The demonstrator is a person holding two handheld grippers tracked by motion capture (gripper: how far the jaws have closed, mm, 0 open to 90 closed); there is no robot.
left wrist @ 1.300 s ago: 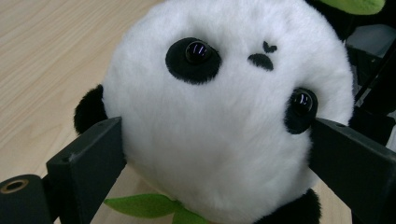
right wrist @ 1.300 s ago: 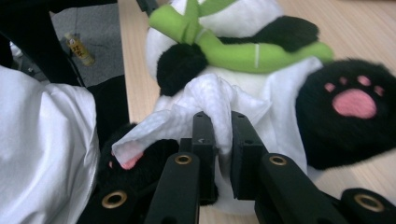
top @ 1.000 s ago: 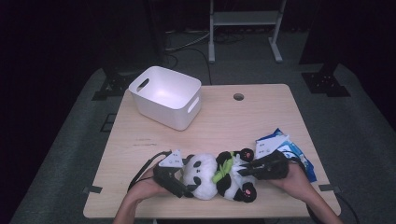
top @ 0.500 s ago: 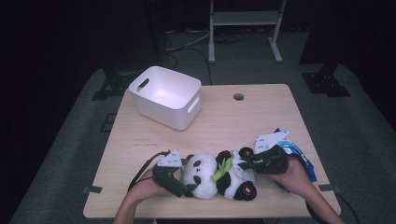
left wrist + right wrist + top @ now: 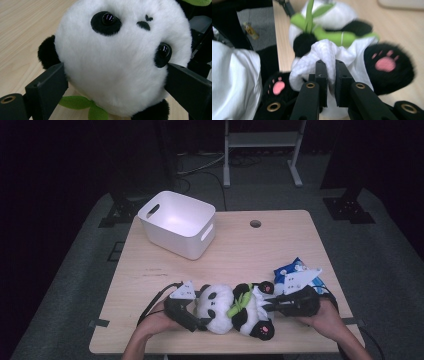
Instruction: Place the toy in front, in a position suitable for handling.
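Wooden desk (image 5: 280, 250) carries a white bin (image 5: 177, 222) at the far left, seemingly kept as a container. Near the front edge the plush panda (image 5: 235, 309) is laid down — its head is clamped by the left claw (image 5: 115, 82) to be steadied. White cloth (image 5: 322, 53) on its body is pinched by the nearly closed right claw (image 5: 328, 72), probably for pulling.

One plush panda (image 5: 231, 309), one white bin (image 5: 177, 223), one blue packet (image 5: 289, 273) — two tools, left tool (image 5: 197, 322), right tool (image 5: 265, 301)
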